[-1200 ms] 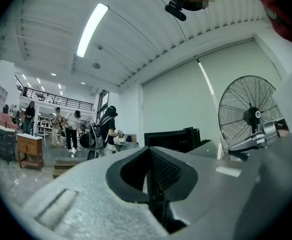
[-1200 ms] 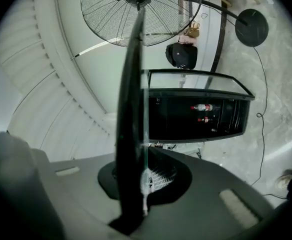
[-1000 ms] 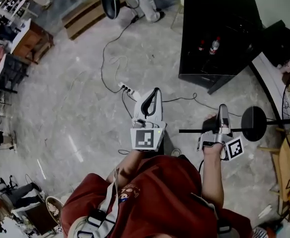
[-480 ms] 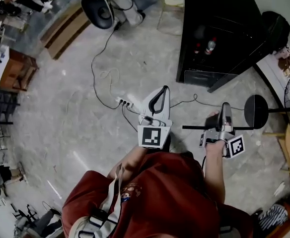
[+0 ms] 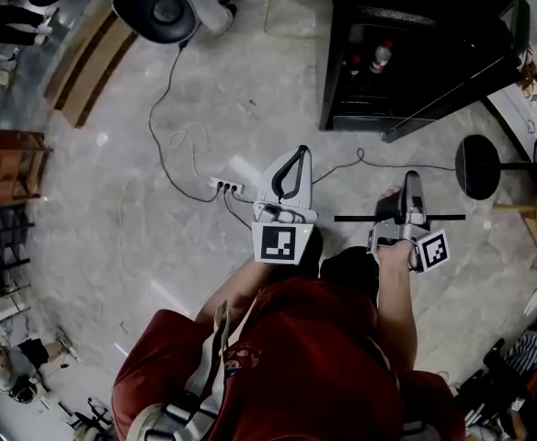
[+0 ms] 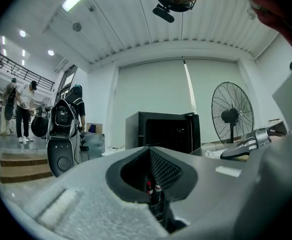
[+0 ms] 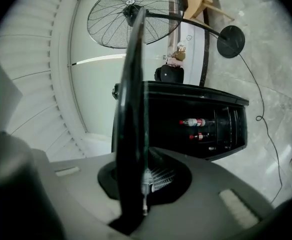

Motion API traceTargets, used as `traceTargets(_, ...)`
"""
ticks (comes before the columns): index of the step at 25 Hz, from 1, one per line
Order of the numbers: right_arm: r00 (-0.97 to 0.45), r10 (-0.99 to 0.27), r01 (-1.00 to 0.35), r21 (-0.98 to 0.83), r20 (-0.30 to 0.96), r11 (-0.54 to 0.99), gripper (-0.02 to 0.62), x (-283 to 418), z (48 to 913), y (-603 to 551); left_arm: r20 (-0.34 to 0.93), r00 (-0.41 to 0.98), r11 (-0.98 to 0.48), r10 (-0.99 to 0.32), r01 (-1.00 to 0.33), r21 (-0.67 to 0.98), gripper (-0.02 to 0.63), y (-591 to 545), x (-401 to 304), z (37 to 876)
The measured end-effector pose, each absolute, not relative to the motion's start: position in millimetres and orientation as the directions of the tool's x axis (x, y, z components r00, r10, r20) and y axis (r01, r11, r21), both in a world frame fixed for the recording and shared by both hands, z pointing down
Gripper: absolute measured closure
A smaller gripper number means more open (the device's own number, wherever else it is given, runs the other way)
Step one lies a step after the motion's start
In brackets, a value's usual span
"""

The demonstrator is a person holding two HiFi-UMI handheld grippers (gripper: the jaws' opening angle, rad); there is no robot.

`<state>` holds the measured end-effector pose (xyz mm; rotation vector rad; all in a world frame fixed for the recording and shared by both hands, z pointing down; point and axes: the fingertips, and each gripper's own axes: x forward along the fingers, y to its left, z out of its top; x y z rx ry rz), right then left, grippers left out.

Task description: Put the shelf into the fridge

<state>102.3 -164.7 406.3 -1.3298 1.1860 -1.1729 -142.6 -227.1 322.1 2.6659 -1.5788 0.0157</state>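
Over the pale stone floor (image 5: 103,209), the head view showed the right claw (image 5: 412,187) clenched on the thin dark fridge shelf (image 5: 360,218). The shelf appeared edge-on as a narrow line lying crosswise, left to right, in front of the person in the red shirt (image 5: 305,356). The left claw (image 5: 297,159) hung just beside it, clear of the shelf. The tall black fridge (image 5: 416,16) stood well apart ahead with its door open and bottles (image 5: 377,59) inside. It lay almost straight beyond the right claw, so the right hand looked the nearer one.

Through the left gripper view, that claw's jaws sat together on nothing. The fridge lay dead ahead past them and a standing fan (image 6: 231,115) stood to its right.

Through the right gripper view, the shelf's dark edge ran out from between the closed jaws, across the fridge's open front behind it. Its long axis lay across the line to the fridge, so the carry probably needed only to go forward, with the shelf kept square to the opening.
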Motion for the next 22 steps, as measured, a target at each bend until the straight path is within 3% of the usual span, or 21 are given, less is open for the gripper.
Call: traceTargets(22,0.045,-0.996,-0.003,-0.997,0.072,-0.072,0.588,149.9,554.7,-244.1,0.121,0.425,-0.42,-0.897,-0.905,0.062,0.6,-262.8,-94.4,486.6)
